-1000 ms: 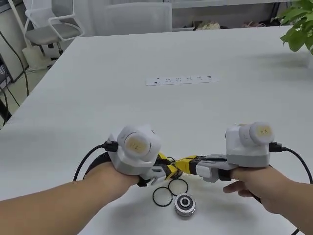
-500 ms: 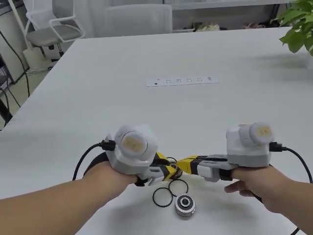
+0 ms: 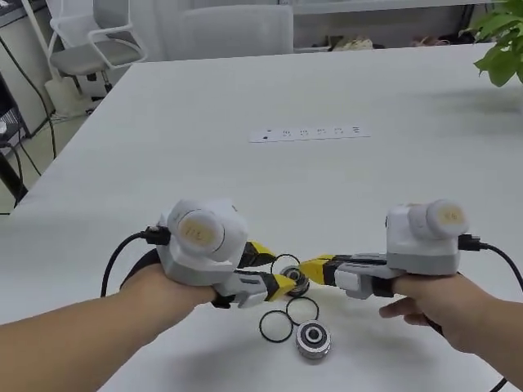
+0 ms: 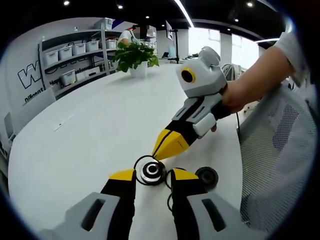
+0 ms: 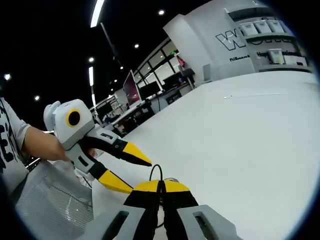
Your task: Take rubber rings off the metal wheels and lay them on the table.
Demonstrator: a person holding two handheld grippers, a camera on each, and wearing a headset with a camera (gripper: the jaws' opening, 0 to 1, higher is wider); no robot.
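My left gripper [image 3: 283,273] [image 4: 151,176] holds a small metal wheel [image 3: 295,282] [image 4: 151,171] by its rim, a little above the white table [image 3: 270,180]. My right gripper [image 3: 304,269] [image 5: 160,186] meets it from the right and is shut on a thin black rubber ring [image 3: 285,260] [image 5: 152,170] that loops off that wheel. Two loose rubber rings [image 3: 275,327] [image 3: 302,309] lie on the table just below. A second metal wheel [image 3: 312,339] [image 4: 206,177] rests beside them. In the right gripper view, the left gripper [image 5: 141,175] shows with its jaws spread.
A white power strip [image 3: 304,132] lies mid-table, far ahead. A potted plant [image 3: 502,49] stands at the far right corner. Office chairs [image 3: 90,45] stand beyond the far edge. Black cables [image 3: 118,265] trail from both grippers toward me.
The left gripper has shifted left and rolled, and its two yellow jaws now show apart. The ring stands out from the held wheel as a loop. The right gripper has barely moved.
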